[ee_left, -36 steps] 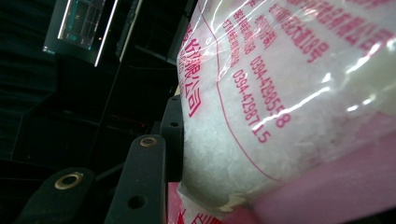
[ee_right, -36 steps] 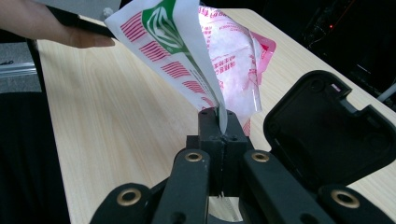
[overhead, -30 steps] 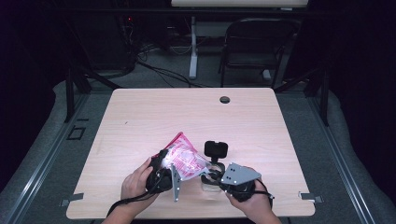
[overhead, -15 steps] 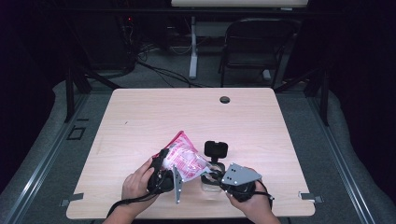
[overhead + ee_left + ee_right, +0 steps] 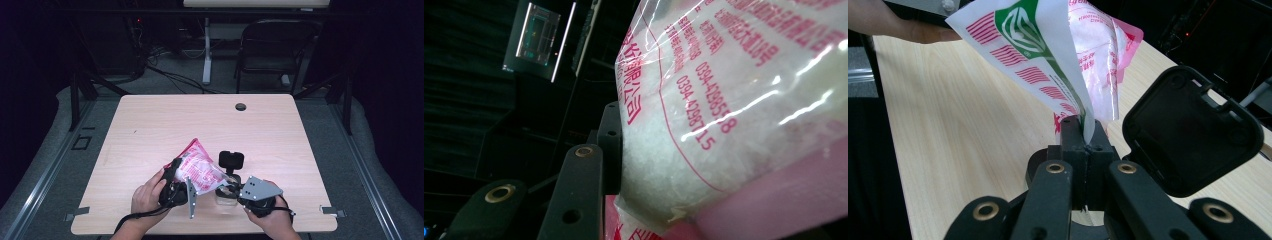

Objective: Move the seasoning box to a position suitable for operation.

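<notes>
Near the table's front edge, two grippers share one pink-and-white bag.

Left gripper grips the bag's granule-filled body, jaws part-open around it — the printed film bulges against its jaw in the left gripper view. Right gripper has its jaws pressed fully together on a corner of the bag, held above the wood beside a black hinged lid — the bag is tilted between both hands.
</notes>
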Available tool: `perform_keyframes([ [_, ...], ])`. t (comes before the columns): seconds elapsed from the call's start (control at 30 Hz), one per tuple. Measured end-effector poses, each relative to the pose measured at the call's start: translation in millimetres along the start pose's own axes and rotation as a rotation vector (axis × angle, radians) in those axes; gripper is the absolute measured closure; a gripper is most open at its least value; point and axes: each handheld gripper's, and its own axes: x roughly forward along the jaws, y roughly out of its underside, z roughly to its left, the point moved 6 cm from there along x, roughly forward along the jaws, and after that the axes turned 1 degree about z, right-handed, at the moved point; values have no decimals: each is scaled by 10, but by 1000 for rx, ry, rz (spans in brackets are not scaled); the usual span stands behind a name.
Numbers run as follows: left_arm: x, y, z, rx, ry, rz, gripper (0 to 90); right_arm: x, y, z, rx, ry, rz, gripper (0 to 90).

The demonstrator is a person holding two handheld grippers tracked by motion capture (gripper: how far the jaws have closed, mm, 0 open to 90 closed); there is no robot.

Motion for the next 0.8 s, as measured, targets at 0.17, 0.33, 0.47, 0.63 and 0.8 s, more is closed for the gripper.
perform_keyframes([
  [0.17, 2, -29, 12, 18, -13, -2, 674, -4, 18, -24, 9, 2, -2, 900],
  [0.33, -9, -65, -3, 39, -33, -9, 675, -12, 49, -39, 17, 5, 4, 900],
  [0.47, -15, -71, -7, 52, -39, -11, 675, -9, 63, -43, 20, 5, 5, 900],
  [0.63, -29, -77, -11, 63, -46, -5, 676, 0, 85, -42, 19, 1, 17, 900],
  [0.8, -33, -84, -9, 73, -48, -10, 676, 14, 102, -38, 25, -3, 22, 900],
])
